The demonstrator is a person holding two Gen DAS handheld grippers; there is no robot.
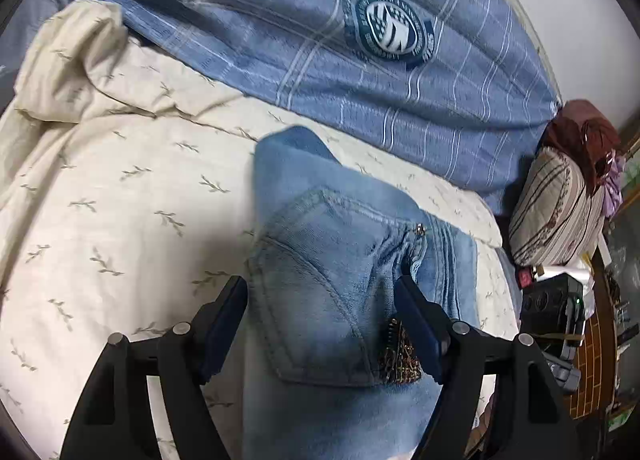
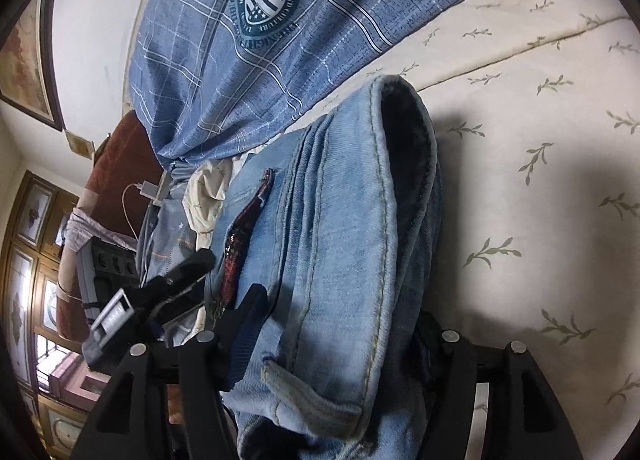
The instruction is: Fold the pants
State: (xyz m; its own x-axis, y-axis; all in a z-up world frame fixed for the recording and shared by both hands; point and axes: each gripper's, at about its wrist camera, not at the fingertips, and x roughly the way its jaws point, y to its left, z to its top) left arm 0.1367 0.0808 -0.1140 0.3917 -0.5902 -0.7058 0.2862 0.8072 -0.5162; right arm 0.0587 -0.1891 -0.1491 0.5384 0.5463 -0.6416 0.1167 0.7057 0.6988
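A: Start at the left of the left wrist view; what lies there?

B: A cream bedsheet (image 1: 120, 188) printed with small leaf sprigs, rumpled into a ridge at the far left; above it runs a blue plaid duvet (image 1: 280, 40) bearing a round dark badge (image 1: 388, 30).

A: And in the middle?

B: The light-blue jeans (image 1: 332, 260), bunched on the sheet, back pocket uppermost with a rivet at its corner; a beaded patch (image 1: 400, 356) shows at the pocket's lower right edge.

A: The left gripper (image 1: 324, 300)?

B: Its fingers are spread, one pad on either side of the pocket area; whether the pads press the denim I cannot tell.

A: Further right?

B: A striped pillow (image 1: 556, 212) under a reddish cloth, and a dark box-like device (image 1: 552, 308) below it.

A: Now the right wrist view, from the left.

B: A framed picture (image 2: 28, 60) on the wall; wooden cabinet doors beneath; a white charger and cable (image 2: 146, 190); then the other gripper's black body (image 2: 176, 280), beside the jeans (image 2: 340, 240).

A: The jeans there?

B: Folded into a thick roll with stitched seams running lengthwise; a belt loop near the bottom; a red beaded strip (image 2: 244, 232) on their left side.

A: And the right gripper (image 2: 340, 324)?

B: The fingers straddle the roll; the left pad touches denim, the right is hidden behind it; a firm pinch I cannot confirm.

A: Rightmost?

B: Cream sheet (image 2: 540, 180) again.
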